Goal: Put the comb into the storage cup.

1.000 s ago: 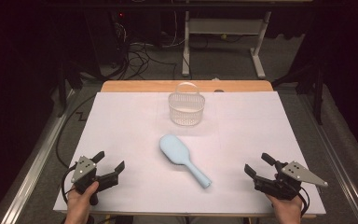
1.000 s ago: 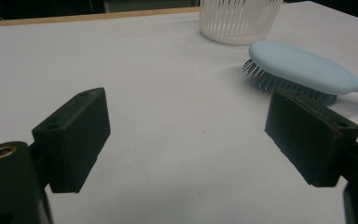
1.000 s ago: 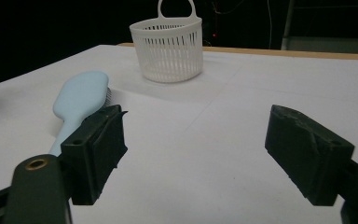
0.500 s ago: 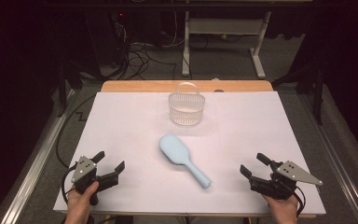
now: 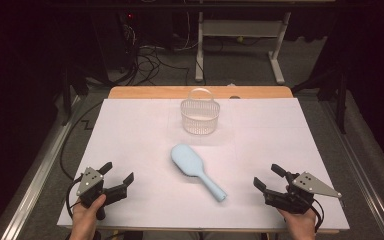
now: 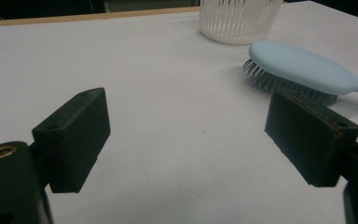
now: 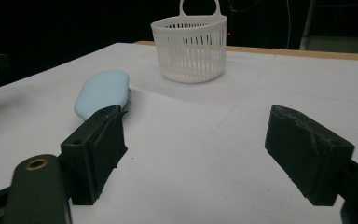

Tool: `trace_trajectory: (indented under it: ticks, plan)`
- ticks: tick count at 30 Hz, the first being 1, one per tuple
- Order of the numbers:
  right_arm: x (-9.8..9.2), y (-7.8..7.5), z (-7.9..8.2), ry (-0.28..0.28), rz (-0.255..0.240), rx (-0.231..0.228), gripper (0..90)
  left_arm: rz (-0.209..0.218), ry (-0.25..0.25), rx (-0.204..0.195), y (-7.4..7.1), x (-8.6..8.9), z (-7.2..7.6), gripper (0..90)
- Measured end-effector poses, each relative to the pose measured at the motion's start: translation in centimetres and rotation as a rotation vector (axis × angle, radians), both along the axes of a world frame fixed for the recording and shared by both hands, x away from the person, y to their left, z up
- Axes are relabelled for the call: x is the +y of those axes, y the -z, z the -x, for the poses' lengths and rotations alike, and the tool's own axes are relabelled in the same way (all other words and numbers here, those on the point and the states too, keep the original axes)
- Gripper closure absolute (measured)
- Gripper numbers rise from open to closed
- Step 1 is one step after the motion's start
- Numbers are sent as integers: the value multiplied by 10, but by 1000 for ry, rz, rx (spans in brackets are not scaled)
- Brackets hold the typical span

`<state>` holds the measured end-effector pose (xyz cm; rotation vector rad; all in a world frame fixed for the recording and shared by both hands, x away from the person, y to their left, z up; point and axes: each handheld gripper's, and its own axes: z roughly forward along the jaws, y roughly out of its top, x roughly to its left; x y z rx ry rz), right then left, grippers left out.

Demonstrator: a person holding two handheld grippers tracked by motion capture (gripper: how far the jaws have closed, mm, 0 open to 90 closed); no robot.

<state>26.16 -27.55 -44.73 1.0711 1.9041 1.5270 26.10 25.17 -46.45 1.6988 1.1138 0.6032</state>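
Note:
A light blue hairbrush [image 5: 196, 170] lies bristles down in the middle of the white table [image 5: 130, 130], its handle towards the front right. A white slatted basket [image 5: 200, 115] with a handle stands behind it. My left gripper [image 5: 116, 174] rests at the front left, open, nothing between its jaws. My right gripper [image 5: 268, 176] sits at the front right, open and empty too. The left gripper view shows the hairbrush [image 6: 303, 70] beyond the right jaw and the basket [image 6: 240, 18] at the top. The right gripper view has the hairbrush [image 7: 101, 92] behind its left jaw and the basket [image 7: 190, 46] farther off.
The white sheet covers a wooden tabletop whose far edge [image 5: 200, 92] shows behind the basket. Cables [image 5: 150, 55] and a white frame's legs [image 5: 240, 45] stand on the dark floor beyond. Metal rails [image 5: 35, 170] run along both sides of the table.
My right gripper has shifted a little to the left, towards the hairbrush's handle. The left gripper has stayed where it was.

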Motion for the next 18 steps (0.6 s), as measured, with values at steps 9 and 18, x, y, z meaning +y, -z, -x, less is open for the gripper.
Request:
trace_trajectory:
  ticks: [9, 18]
  plan:
    - [5, 0, -1, -13, -5, 6, 207, -4, -3, -1, 0, 0, 0, 148]
    - [13, 1, -1, -35, 7, 5, 207, -4, -1, -2, 0, 0, 0, 148]
